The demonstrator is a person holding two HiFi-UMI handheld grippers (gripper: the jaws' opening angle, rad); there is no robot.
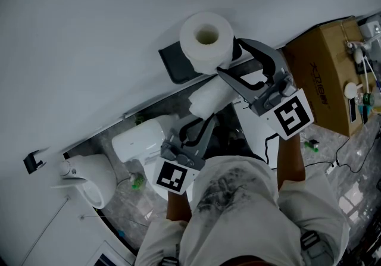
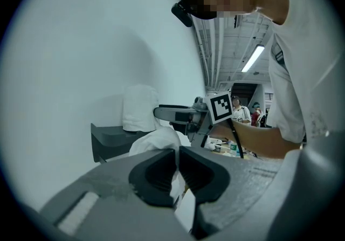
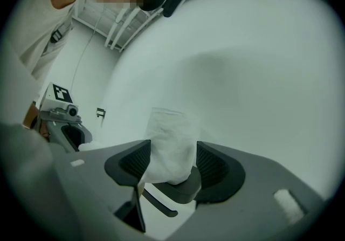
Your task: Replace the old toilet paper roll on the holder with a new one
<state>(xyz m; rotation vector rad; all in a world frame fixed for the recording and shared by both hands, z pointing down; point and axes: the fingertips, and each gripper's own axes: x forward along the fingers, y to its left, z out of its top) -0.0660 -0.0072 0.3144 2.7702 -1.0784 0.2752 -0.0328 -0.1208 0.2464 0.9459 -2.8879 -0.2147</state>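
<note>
A full white toilet paper roll [image 1: 205,40] stands on end on the dark wall holder [image 1: 172,63]. My right gripper [image 1: 229,56] is open around it; in the right gripper view the roll [image 3: 171,140] stands between the jaws of the right gripper [image 3: 171,162] with a small gap at the right pad. Below it, my left gripper [image 1: 199,123] is shut on a squashed white paper roll [image 1: 209,97]. In the left gripper view the left gripper's [image 2: 178,162] jaws pinch that white paper [image 2: 159,140], with the full roll [image 2: 140,108] and the holder [image 2: 110,140] beyond.
A plain white wall fills the upper part of the head view. A cardboard box [image 1: 324,80] stands at the right. A white toilet [image 1: 89,178] and a white tank-like unit [image 1: 140,137] sit at the lower left. Cables lie on the marbled floor [image 1: 351,157].
</note>
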